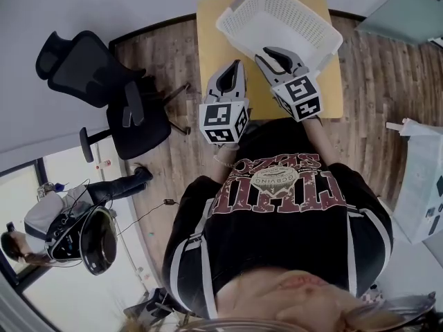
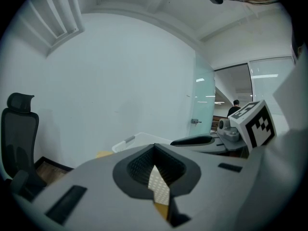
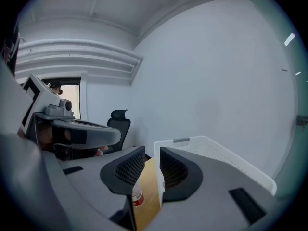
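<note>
Basket [image 1: 277, 12] first: white, perforated plastic, sitting at the far end of the yellow table [image 1: 208, 19], its long side angled across the tabletop. Both grippers hover at its near edge.

The right gripper [image 1: 271, 55] is over the basket's near rim. In the right gripper view its jaws [image 3: 151, 153] stand a little apart with a narrow gap between them. The basket's corner [image 3: 216, 150] shows in that gap hard against the right-hand jaw, though I can't tell whether they touch. Yellow tabletop fills the rest of the gap, so nothing is clamped. Low in the gap there's a small bottle [image 3: 137, 196] with a red label, down on the table.

The left gripper [image 1: 235, 66] sits just beside its partner, off the basket's left corner and above the table. In the left gripper view the jaws [image 2: 154, 148] meet at the tips and hold nothing. A sliver of white mesh and yellow shows through lower down.

A black office chair [image 1: 104, 81] stands on the wood floor to the left.
</note>
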Demonstrator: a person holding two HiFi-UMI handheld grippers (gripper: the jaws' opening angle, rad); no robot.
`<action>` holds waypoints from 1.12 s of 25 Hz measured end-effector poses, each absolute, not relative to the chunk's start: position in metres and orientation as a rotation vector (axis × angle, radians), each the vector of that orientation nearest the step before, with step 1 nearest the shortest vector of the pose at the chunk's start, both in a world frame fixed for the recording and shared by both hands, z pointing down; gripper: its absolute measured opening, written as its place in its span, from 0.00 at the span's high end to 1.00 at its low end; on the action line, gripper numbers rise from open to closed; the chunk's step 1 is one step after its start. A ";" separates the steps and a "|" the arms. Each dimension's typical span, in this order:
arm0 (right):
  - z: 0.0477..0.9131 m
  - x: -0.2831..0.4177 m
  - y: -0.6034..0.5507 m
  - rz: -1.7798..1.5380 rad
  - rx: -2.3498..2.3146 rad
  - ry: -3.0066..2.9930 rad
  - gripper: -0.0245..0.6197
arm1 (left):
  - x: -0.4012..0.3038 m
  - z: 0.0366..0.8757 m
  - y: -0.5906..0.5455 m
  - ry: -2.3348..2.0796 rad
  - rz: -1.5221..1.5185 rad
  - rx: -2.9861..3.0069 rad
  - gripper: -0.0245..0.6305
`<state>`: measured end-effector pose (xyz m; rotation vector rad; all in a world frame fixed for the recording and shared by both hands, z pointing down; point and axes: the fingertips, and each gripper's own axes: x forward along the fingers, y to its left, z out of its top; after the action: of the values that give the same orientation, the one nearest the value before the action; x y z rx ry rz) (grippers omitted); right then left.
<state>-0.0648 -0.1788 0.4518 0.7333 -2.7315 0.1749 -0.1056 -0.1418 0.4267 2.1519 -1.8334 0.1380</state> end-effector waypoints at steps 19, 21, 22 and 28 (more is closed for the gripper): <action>0.444 -0.010 -0.206 0.198 0.969 -2.681 0.90 | -0.061 0.425 -0.170 -1.684 0.165 2.278 0.90; 0.444 -0.004 -0.207 0.206 0.986 -2.675 0.90 | -0.056 0.426 -0.172 -1.667 0.170 2.290 0.90; 0.445 0.000 -0.208 0.212 0.995 -2.671 0.91 | -0.053 0.426 -0.172 -1.660 0.173 2.296 0.90; 0.448 0.018 -0.213 0.252 1.057 -2.640 0.92 | -0.037 0.428 -0.179 -1.613 0.182 2.326 0.90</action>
<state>0.0185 -0.2133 0.4476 1.0571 -2.6398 0.2523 -0.0372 -0.1794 0.4276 2.3264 -1.6134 0.1821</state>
